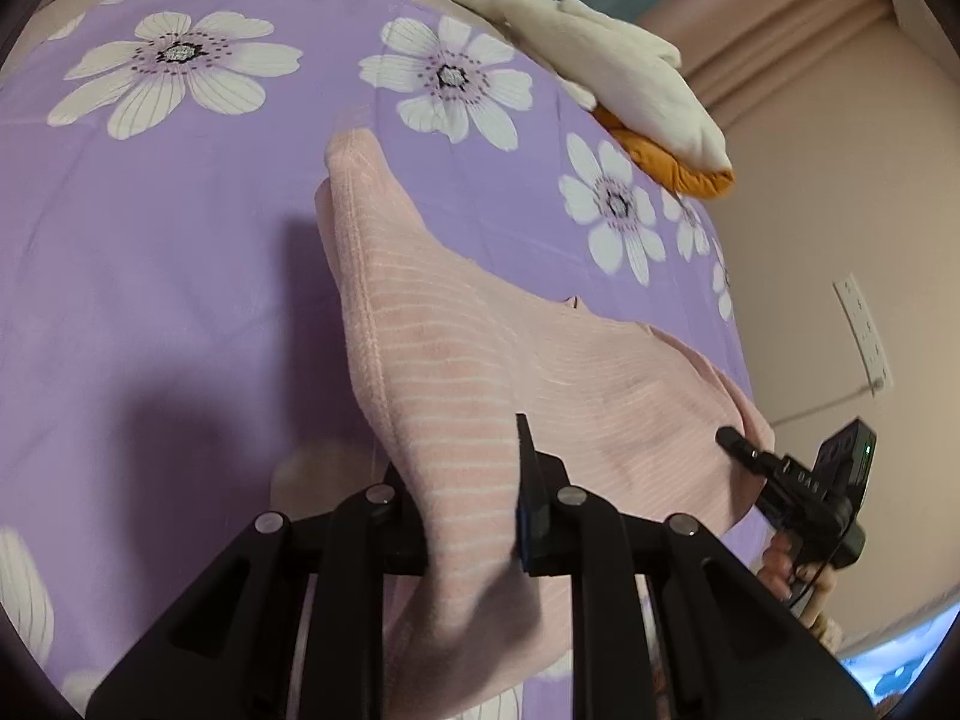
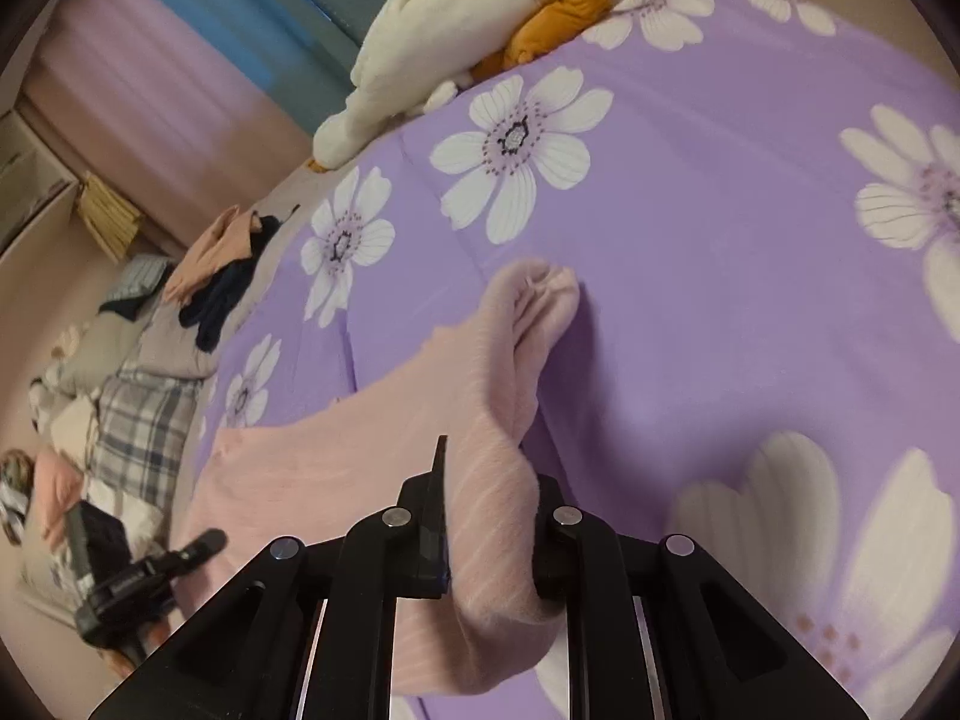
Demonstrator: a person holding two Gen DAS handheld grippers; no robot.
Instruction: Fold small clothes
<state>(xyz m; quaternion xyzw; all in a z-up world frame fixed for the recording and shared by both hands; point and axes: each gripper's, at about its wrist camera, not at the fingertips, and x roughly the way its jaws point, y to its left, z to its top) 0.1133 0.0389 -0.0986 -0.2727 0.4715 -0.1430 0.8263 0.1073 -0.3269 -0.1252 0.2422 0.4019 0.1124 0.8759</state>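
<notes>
A pink garment with thin white stripes (image 1: 480, 348) lies partly on the purple flowered bedsheet (image 1: 180, 210) and is lifted at two edges. My left gripper (image 1: 462, 468) is shut on one bunched edge, with cloth draping over its left finger. In the left wrist view the other gripper (image 1: 738, 441) reaches the garment's right edge, with a hand (image 1: 786, 564) on its handle. My right gripper (image 2: 492, 480) is shut on a rolled fold of the same garment (image 2: 336, 468). A sleeve end (image 2: 540, 294) trails ahead on the sheet. The left gripper (image 2: 204, 543) shows at the lower left of the right wrist view.
A white and orange plush toy (image 1: 600, 60) (image 2: 456, 30) lies at the bed's far edge. A heap of peach and dark clothes (image 2: 228, 264) and a plaid cloth (image 2: 144, 420) sit beside the sheet (image 2: 720, 240). A wall socket (image 1: 864, 330) is on the right wall.
</notes>
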